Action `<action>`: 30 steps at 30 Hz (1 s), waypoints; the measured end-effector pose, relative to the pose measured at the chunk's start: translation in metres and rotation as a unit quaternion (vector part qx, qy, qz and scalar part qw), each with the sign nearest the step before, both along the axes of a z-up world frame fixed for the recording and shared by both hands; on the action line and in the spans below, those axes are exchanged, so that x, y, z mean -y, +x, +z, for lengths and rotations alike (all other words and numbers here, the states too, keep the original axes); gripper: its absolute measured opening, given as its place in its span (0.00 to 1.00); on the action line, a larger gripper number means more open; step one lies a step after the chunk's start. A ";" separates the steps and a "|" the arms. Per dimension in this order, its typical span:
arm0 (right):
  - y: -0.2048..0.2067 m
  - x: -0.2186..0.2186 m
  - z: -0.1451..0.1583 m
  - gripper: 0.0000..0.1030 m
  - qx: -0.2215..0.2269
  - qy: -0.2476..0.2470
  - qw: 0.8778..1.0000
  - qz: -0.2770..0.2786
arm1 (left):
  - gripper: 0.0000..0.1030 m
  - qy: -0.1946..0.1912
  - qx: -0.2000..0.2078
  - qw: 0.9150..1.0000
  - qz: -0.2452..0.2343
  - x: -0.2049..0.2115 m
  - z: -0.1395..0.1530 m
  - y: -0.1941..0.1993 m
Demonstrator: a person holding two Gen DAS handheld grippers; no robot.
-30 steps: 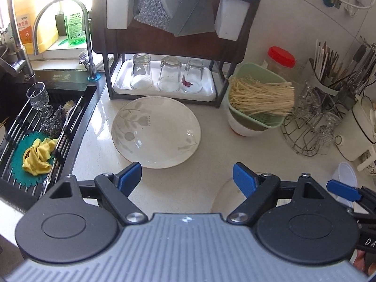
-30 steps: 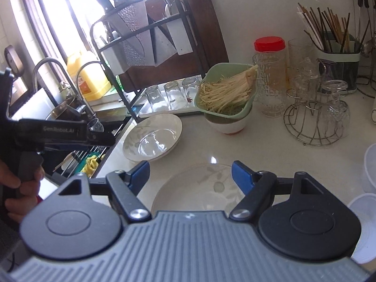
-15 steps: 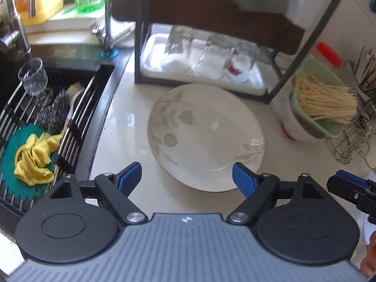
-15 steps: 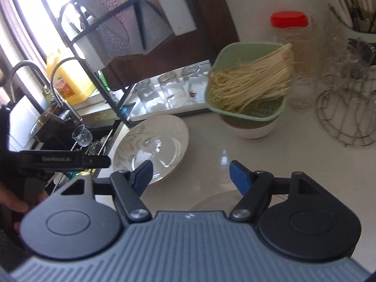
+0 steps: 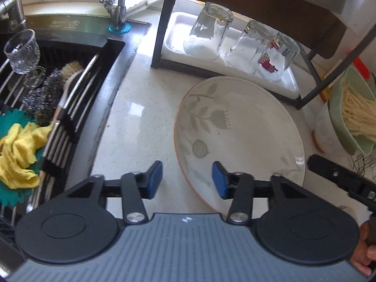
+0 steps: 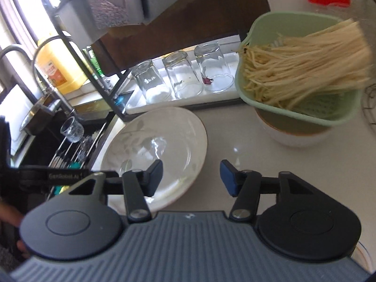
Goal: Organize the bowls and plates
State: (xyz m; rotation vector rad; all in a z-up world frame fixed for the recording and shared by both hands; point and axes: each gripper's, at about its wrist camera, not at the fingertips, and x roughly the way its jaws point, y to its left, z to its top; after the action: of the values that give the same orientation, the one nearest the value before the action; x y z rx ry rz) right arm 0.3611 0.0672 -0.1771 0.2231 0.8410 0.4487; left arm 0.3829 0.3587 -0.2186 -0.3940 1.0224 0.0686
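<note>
**Both jaws spread over the leaf-pattern plate**

My left gripper (image 5: pixel 187 178) has its jaws wide apart and holds nothing. The plate (image 5: pixel 244 129), white with a grey-green leaf pattern, lies flat on the pale counter (image 5: pixel 131 127) just ahead of my jaws; its near-left rim passes between my two blue pads, the right pad over the plate, the left pad over bare counter. Whether either pad touches the plate I cannot tell.

My right gripper (image 6: pixel 191 177) is likewise spread and empty. From here the plate (image 6: pixel 164 141) sits ahead and to the left, my left finger over its near edge, my right finger over the counter (image 6: pixel 235 145).

Beyond the plate, three upturned glasses (image 5: pixel 209 33) stand on a white tray (image 5: pixel 174 30) under a dark rack. Ahead-right of my right jaws a green colander (image 6: pixel 303 108) of pale noodles rests on a white bowl (image 6: pixel 296 136). To the left of my left jaws is the sink (image 5: pixel 70 47), with a yellow cloth (image 5: pixel 18 150) in it.
</note>
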 end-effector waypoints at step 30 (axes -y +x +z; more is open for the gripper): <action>0.017 -0.010 -0.013 0.21 -0.065 -0.019 0.997 0.047 | 0.21 -0.086 0.014 0.996 -0.006 -0.027 0.001 0.021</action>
State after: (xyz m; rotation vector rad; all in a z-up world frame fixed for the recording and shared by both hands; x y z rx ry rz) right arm 0.3779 0.0771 -0.1906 0.1790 0.9889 0.5107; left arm 0.4041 0.3859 -0.2172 -0.5451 1.0062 -0.0358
